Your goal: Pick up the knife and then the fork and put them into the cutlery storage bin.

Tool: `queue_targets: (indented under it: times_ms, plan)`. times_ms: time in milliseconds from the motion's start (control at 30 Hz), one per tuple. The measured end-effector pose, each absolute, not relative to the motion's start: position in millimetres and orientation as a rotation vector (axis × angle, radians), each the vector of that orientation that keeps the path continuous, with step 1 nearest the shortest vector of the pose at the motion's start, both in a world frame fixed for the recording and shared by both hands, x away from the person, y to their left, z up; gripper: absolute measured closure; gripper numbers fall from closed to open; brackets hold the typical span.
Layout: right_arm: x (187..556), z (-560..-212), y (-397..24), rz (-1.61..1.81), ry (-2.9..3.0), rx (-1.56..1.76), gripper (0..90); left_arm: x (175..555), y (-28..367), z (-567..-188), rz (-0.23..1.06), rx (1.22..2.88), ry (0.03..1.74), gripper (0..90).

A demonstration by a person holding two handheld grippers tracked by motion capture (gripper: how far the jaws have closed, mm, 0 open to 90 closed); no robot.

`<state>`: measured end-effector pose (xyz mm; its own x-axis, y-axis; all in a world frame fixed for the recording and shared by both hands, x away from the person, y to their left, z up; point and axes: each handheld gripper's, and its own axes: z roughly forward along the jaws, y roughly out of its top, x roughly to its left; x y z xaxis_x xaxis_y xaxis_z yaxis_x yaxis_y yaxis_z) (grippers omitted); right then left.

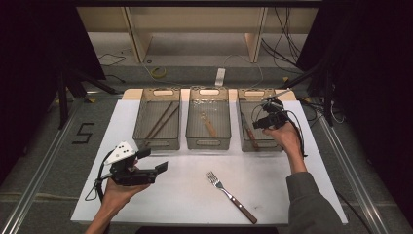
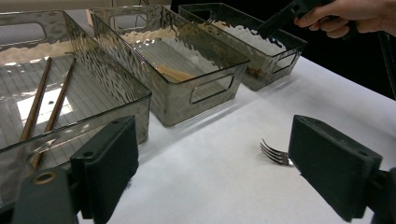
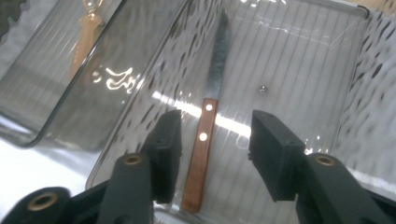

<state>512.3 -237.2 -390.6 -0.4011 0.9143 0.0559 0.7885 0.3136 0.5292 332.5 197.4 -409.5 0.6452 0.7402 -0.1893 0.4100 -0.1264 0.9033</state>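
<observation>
Right gripper [image 3: 212, 154] hangs over the right bin [image 1: 277, 146], jaws apart and empty, knife [image 3: 205, 140] lying flat on the bin floor just below them; best lift straight up clear of the rim, then go for the fork [image 1: 231, 196] near centre.

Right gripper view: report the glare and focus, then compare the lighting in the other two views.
Right gripper view: bright glare streaks cross the rippled bin floor around the knife, whose blade looks soft; the right gripper jaws are sharper. Left gripper view: even light, wavy reflections on the bin walls, fork fairly crisp. High view: white table brightly lit, surroundings dark.
</observation>
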Motion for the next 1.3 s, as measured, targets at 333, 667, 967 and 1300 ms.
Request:
queue_targets:
  times_ms: [333,667,967,1300]
  plan:
    - [471.2,-370.8,-224.5,0.775,2.390,1.380,37.8,333.0,197.1,-409.7,0.370,1.754,0.934,15.4]
    - [430.5,-368.5,-211.8,0.855,2.448,1.260,30.8,333.0,197.3,-409.7,0.371,1.756,0.932,15.4]
    - [404.2,-377.6,-199.2,0.872,2.524,1.178,30.4,332.9,197.5,-409.6,0.372,1.756,0.934,15.4]
    - [386.5,-385.0,-188.5,0.839,2.595,1.110,26.4,332.5,197.6,-409.5,0.374,1.755,0.933,15.3]
